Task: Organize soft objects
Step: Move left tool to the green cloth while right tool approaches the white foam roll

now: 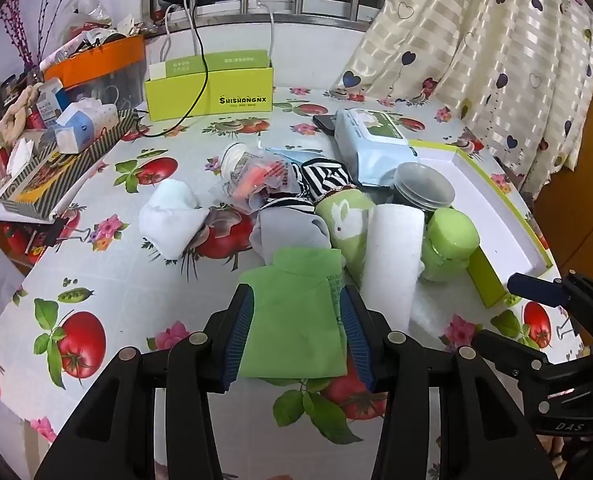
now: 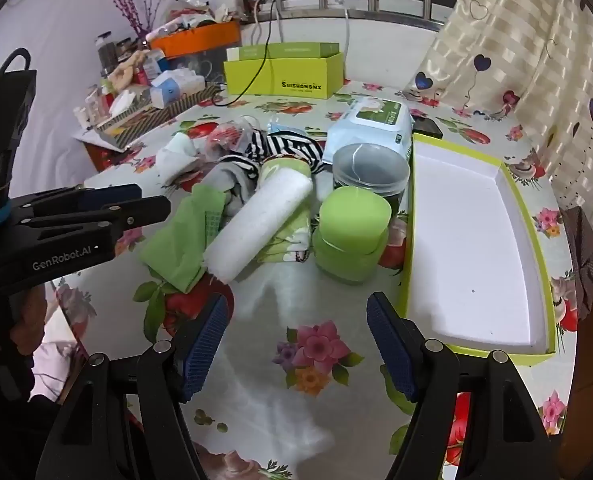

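My left gripper (image 1: 296,300) is shut on a folded green cloth (image 1: 296,316), which it holds at the near edge of the pile; the cloth also shows in the right wrist view (image 2: 180,236). Behind it lie a grey sock (image 1: 288,228), a green rabbit-print cloth (image 1: 348,220), a striped black-and-white cloth (image 1: 324,176), a white sock (image 1: 172,216) and a white foam roll (image 1: 392,256). My right gripper (image 2: 296,312) is open and empty above the tablecloth, left of the empty white-lined box (image 2: 476,248).
A green jar (image 2: 352,232), a clear lidded jar (image 2: 370,172) and a wet-wipes pack (image 2: 370,124) stand by the pile. A yellow-green shoebox (image 1: 212,88) is at the back. Cluttered trays (image 1: 56,152) line the left edge.
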The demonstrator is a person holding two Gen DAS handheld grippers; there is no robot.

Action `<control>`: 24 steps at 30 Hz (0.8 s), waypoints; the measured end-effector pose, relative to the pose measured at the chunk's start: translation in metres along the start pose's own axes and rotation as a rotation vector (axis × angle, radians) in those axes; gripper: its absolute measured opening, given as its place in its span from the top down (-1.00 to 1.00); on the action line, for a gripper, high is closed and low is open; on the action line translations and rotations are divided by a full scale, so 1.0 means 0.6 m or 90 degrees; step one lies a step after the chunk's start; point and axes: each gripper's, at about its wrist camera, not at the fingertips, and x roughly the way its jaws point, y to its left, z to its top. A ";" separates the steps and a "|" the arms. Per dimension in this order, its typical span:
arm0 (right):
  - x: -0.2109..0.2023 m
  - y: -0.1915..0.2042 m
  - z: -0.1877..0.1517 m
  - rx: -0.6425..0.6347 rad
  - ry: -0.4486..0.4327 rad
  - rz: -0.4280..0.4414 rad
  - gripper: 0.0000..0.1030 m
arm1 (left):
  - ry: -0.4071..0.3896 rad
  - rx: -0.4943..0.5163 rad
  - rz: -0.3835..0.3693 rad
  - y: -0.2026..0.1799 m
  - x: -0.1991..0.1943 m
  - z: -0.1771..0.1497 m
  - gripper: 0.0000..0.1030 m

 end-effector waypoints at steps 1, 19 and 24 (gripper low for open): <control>0.000 -0.001 0.000 0.000 -0.001 0.000 -0.41 | 0.001 0.001 0.002 0.000 0.000 0.000 0.11; -0.009 0.007 0.007 0.001 -0.014 0.010 -0.41 | 0.015 0.000 0.016 0.002 0.005 -0.012 0.11; -0.011 0.009 0.009 -0.002 -0.018 0.013 -0.41 | 0.010 0.000 0.019 0.003 0.000 -0.011 0.11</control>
